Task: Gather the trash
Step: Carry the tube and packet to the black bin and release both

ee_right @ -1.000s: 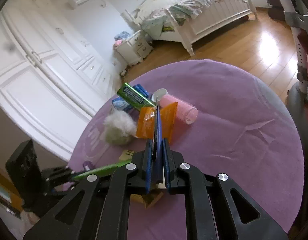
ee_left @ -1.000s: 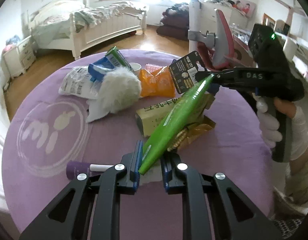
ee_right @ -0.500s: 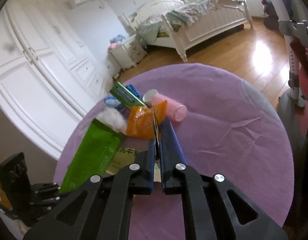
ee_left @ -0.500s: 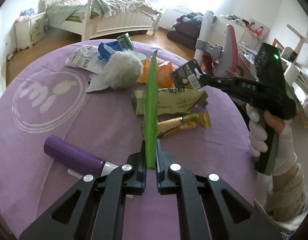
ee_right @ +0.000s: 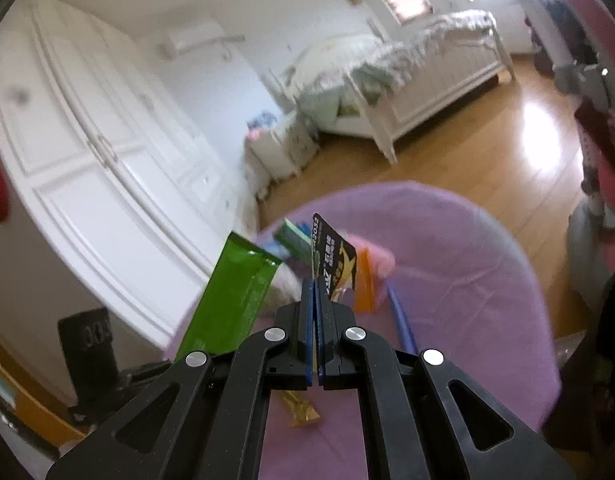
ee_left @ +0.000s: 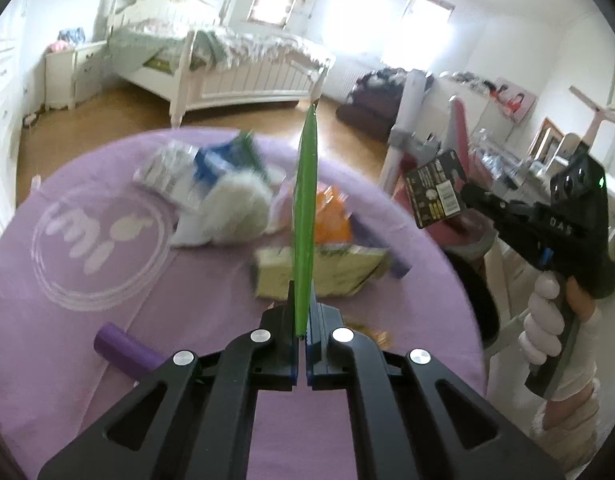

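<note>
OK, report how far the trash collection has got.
Nothing looks binned yet; no bin is in view. In hand: the left gripper is shut on the green wrapper, lifted edge-on above the purple table, and the right gripper is shut on the black battery card. Left on the table: the yellow-green carton, orange packet, white fluffy ball, gold wrapper and purple tube.

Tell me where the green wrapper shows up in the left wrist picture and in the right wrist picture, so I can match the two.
Left wrist: the green wrapper stands edge-on up the centre, clamped in the left gripper.
Right wrist: it shows flat-faced at lower left, left of the right gripper.
Shared landmark: the white bed, upper left in the left view, upper right in the right view.
</note>
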### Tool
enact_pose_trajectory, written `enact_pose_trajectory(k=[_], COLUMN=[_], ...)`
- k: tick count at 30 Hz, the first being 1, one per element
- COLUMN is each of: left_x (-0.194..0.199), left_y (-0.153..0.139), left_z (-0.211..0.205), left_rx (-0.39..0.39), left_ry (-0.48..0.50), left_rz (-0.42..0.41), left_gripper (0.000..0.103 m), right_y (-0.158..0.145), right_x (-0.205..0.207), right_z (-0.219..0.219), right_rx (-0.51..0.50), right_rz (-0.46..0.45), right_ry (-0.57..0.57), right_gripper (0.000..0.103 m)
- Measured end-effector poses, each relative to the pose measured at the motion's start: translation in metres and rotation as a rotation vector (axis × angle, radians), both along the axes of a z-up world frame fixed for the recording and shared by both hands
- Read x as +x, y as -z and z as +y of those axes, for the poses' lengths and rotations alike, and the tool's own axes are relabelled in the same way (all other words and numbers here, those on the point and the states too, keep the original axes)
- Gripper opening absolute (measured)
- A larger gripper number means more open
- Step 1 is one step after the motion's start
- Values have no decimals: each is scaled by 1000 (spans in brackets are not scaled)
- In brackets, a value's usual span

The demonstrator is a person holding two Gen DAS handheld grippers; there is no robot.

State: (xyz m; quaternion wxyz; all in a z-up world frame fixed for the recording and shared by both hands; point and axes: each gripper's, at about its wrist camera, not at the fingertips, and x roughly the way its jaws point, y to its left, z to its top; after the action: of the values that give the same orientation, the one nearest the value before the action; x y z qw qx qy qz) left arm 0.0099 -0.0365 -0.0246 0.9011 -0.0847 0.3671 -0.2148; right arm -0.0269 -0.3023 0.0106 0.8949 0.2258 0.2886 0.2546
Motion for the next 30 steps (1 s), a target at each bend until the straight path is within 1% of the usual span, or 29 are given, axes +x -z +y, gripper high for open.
enact_pose_trajectory(k=[3,7,11,13,15,17,19,23,26,30], left_x=[0,9,21,25,33,38,42,47,49,48], left_y=[-19,-31,-35,-35,-34,-31,-24,-7,9,27], left_z=[-18,-65,-120,-146,-176,-206,-237,-285,-312,-338], left_rx=[-29,-46,-68,-74,-102,-118,-129,-127,-122,-96], left_ry=[35,120,214,257,312,369,421,483,517,550], left_rz=[-35,-57,-64,-69,-64,-49,-25,34,80,118], left_gripper=[3,3,3,3,3,3,3,3,3,3], right_y=[-16,-26,-22,-16,-11,-5,3,17,33,48], right_x=[-16,-32,-47,-56,-66,-73,-83,-95,-103,-108], right_z=[-27,-65,-107,-127,-150,-166,-190,-223,-245,-263], right_rx=[18,25,27,27,18,20,15,20,27,36], right_rz=[-45,-71,-63,-56,-42,-33,-19,14,47,79], right_ry=[57,145,244,285,341,377,428,496,545,579], right_gripper=[2,2,2,2,2,2,2,2,3,3])
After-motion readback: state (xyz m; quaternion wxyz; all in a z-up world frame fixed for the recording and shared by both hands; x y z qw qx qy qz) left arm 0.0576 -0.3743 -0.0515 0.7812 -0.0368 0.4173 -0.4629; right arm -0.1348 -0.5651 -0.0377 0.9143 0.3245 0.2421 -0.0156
